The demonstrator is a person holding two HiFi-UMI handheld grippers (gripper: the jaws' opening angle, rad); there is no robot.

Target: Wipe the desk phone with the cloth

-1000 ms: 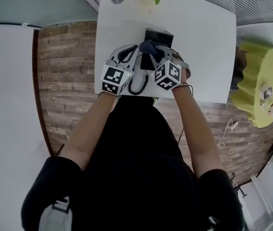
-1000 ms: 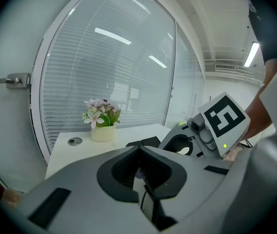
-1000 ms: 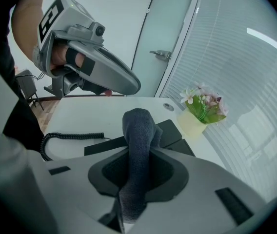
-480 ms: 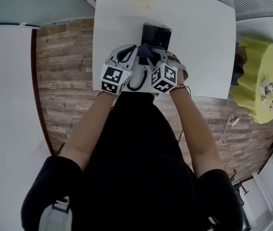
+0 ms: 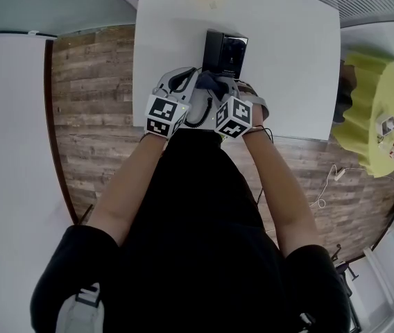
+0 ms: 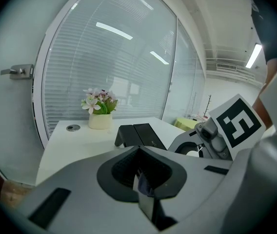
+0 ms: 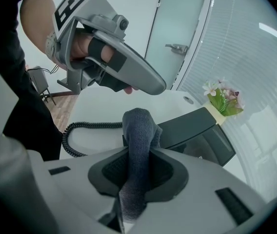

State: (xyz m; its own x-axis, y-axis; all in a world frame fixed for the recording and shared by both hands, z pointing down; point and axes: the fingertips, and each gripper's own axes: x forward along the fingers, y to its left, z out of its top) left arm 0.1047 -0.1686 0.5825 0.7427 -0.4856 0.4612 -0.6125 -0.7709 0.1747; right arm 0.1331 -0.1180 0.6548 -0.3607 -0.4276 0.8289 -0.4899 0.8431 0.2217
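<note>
Right hand-held gripper (image 7: 136, 175) pinches the cloth (image 7: 139, 126), soft and limp, best held bunched; left hand-held gripper (image 6: 141, 182) is closed; phone (image 7: 193, 128) looks light, may slide.

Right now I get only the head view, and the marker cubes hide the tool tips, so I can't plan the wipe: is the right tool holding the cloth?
Observer: Yes. In the right gripper view, the right tool is shut on the grey cloth, which sticks out past its jaws.
Operator: And the left tool?
Observer: Its jaws are together; the desk phone lies ahead of it, apart.
</note>
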